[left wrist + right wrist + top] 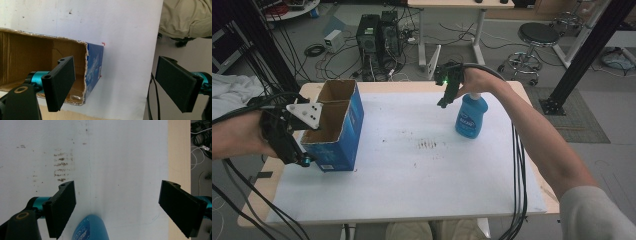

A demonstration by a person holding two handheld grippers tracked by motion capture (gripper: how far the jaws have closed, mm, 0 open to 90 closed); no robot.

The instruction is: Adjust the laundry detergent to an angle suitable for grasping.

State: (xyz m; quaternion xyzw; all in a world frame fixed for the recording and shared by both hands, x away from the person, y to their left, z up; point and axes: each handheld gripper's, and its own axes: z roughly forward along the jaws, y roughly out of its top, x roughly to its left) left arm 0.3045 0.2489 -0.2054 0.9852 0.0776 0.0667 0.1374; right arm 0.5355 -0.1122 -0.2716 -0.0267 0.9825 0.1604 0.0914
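Note:
An open-topped blue cardboard box (pixel 339 132) stands on the left of the white table (pixel 412 185). My left gripper (pixel 300 158) hangs at the box's near left side, open. In the left gripper view its left jaw hangs over the box's brown inside (pixel 30 57), the other jaw past the table edge; nothing sits between them (pixel 116 85). A blue spray bottle (pixel 472 117) stands at the far right. My right gripper (pixel 443 102) points down just left of its top, open. The right gripper view has the bottle (pixel 90 231) low between the wide jaws (pixel 117 207), untouched.
Dark smudges (pixel 429 145) mark the middle of the table. Behind the table on the floor are computer towers (pixel 377 37), a stool (pixel 537 40) and loose cables. Black frame posts (pixel 584 55) stand at the right. Cables (pixel 517 170) trail from my right arm.

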